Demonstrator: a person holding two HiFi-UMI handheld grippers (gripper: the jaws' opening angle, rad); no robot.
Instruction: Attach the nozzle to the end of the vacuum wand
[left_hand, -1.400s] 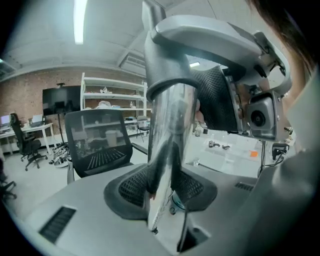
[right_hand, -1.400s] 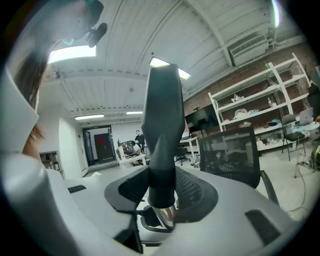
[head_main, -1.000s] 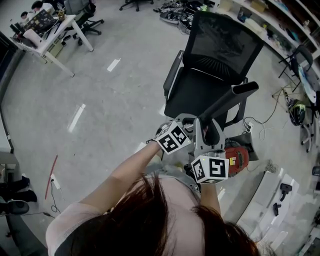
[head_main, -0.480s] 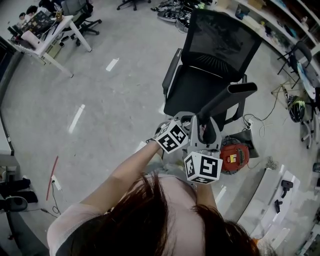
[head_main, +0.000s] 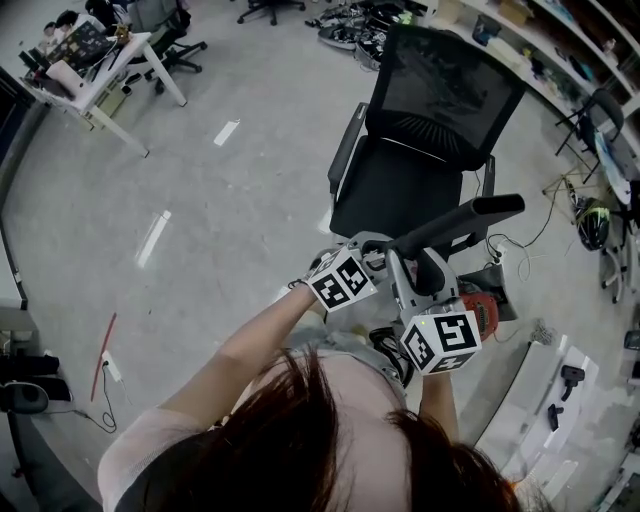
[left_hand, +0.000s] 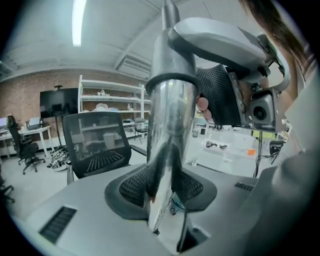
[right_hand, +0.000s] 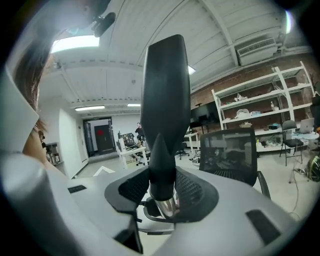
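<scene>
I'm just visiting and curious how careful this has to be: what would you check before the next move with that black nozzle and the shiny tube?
1. Left gripper clamped on the silver wand: ok.
2. Right gripper clamped on the black nozzle: ok.
3. Nozzle lined up with the wand: ok, a shiny tube end shows at the nozzle's base.
4. Nozzle pushed fully home: cannot tell.
5. Nozzle tip clear of the office chair: ok, they look apart in the right gripper view.
</scene>
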